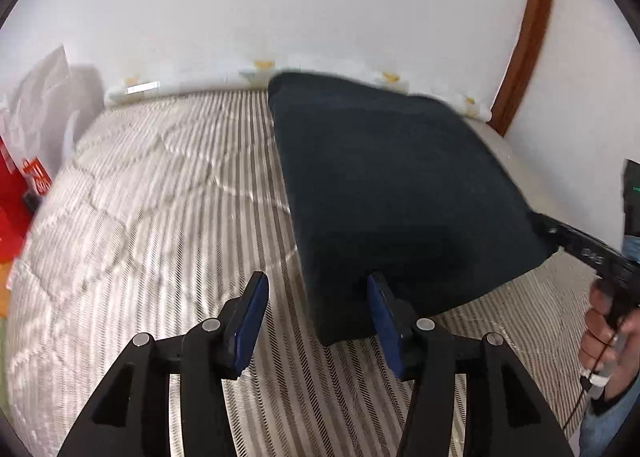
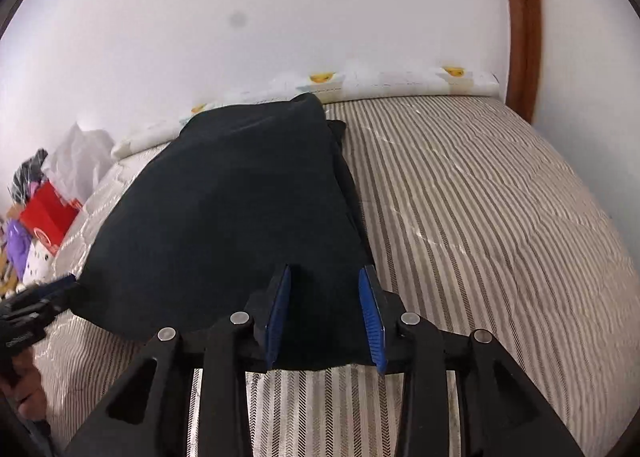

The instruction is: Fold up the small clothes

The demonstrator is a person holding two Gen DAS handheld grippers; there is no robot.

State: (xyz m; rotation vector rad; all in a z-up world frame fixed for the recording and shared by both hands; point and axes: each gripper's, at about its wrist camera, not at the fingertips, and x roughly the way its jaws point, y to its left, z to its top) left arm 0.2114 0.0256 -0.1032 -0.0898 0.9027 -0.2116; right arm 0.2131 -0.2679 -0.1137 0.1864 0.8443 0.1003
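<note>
The striped bed cover (image 2: 480, 217) carries the dark folded garment (image 2: 240, 209), lying flat. My right gripper (image 2: 326, 311) is spread, its near hem between the pads but unpinched; my left gripper (image 1: 316, 317) is spread too, at the hem's corner. Risk — a pad snags on withdrawal and drags the fold open.

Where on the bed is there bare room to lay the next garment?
Free: striped bedspread left of the dark folded garment, and the stretch to its right toward the wooden door frame. Crowded: the bed's left edge, by the red box and clutter.
</note>
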